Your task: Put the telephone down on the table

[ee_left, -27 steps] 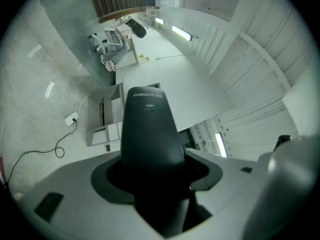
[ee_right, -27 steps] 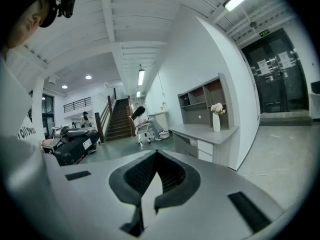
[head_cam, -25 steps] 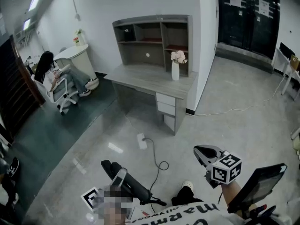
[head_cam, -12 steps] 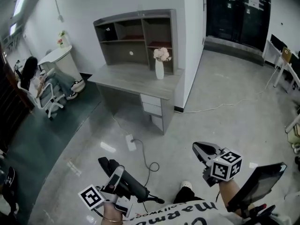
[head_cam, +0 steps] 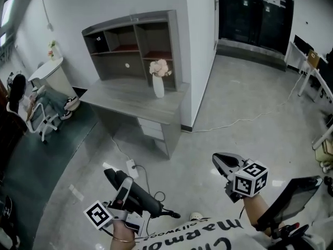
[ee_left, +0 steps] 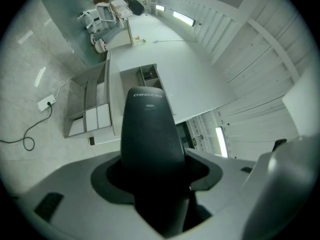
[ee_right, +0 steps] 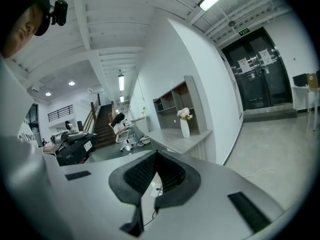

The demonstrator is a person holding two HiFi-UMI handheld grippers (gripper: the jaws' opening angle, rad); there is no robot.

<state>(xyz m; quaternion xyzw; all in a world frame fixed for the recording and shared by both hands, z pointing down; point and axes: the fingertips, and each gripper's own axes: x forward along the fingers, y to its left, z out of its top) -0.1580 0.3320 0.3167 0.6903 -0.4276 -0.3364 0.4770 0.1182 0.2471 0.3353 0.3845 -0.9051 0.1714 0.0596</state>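
- The left gripper pinches the black telephone, near and on the left, with the same grip as a second ago.
- The right gripper is pressed together, and nothing is in it.
- The grey table with its vase has slid to the left and a little nearer (the person is walking), so the putting down is still ahead.

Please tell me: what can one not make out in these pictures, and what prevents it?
Print on the telephone: left gripper view, too small to read.
Telephone's lower end: left gripper view, hidden inside the left hand-held gripper that clamps it.
Shelf compartments above the desk: head view, shaded, contents too small.
Dark flat device at lower right: head view, too dark to identify.
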